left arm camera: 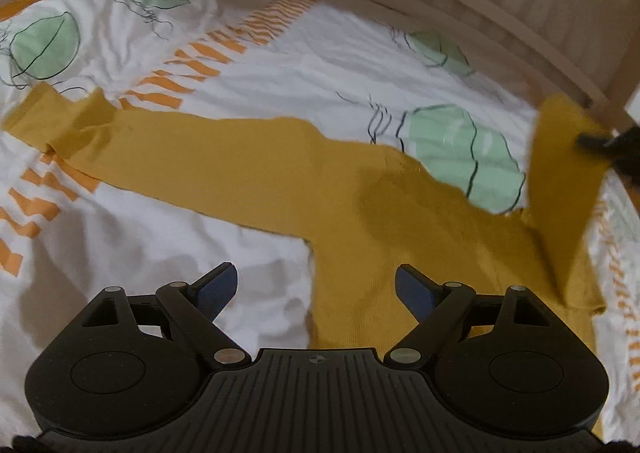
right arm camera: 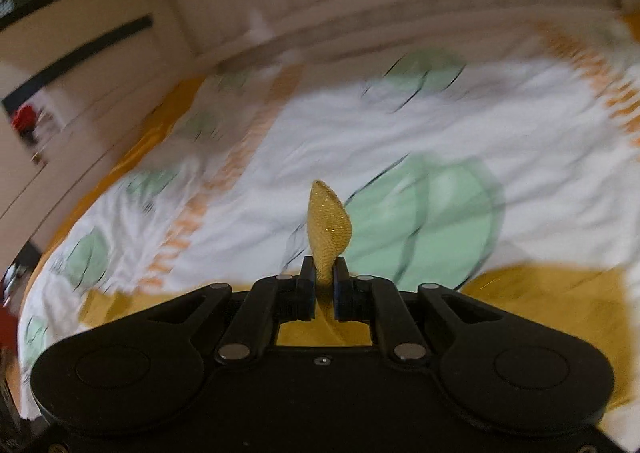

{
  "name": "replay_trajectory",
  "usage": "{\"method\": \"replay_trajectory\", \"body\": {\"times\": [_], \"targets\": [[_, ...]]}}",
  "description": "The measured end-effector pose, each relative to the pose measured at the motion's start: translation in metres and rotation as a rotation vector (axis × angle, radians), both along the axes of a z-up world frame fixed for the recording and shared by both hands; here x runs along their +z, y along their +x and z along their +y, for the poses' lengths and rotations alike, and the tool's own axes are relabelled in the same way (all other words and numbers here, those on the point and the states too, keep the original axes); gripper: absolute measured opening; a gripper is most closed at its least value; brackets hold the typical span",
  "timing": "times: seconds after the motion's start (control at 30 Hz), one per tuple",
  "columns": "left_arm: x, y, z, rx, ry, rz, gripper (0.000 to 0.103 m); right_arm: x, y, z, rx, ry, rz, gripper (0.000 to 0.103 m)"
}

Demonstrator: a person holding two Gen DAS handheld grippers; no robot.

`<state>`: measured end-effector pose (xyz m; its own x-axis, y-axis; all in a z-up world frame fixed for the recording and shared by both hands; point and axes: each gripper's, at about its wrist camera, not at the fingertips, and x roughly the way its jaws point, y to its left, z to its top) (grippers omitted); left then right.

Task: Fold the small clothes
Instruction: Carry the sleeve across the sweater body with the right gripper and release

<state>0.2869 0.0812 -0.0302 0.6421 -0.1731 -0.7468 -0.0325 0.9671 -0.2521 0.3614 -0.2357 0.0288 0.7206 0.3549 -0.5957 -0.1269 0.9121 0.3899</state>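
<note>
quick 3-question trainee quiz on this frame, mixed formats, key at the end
1. True or false: the left gripper is clamped on the mustard-yellow knit garment.
2. Which gripper holds a pinched fold of the garment? A) left B) right C) neither
3. Fill in: the garment lies on a white bed cover printed with pale ____ leaf shapes and orange stripes.

Key: 1 false, its fingers stand apart with nothing between them. 2 B, the right gripper is shut on the fabric, one sleeve lifted. 3 green.
</note>
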Motion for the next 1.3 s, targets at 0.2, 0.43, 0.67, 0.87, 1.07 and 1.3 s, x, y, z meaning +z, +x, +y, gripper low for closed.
{"method": "replay_trajectory", "body": {"times": [0.2,0.43,0.67,0.87,1.07,1.3], "targets": [[0.005,0.001,0.009,0.032,-0.021,-0.016,0.086,-0.055,-0.006,0.058,0.072,0.001,0.075,0.02],[0.001,0.002,0.01,0.033,-0.026,-0.013,0.086,-0.077,-0.029,0.053,0.124,0.022,0.072,0.048],[-0.011,0.006,0.004,0.016,-0.03,0.015,0.086,-0.078,-0.053,0.018,0.073,-0.063,0.036,0.052],[-0.016,0.006,-0.018,-0.056,-0.028,-0.005,0.086,-0.077,-0.088,-0.014,0.032,-0.203,0.02,0.059],[-0.025,0.015,-0.05,-0.157,-0.022,-0.019,0.077,-0.073,-0.123,-0.034,0.016,-0.27,0.007,0.074],[-0.041,0.027,-0.059,-0.175,-0.16,-0.032,0.073,-0.084,-0.137,-0.045,0.021,-0.229,-0.03,0.099]]}}
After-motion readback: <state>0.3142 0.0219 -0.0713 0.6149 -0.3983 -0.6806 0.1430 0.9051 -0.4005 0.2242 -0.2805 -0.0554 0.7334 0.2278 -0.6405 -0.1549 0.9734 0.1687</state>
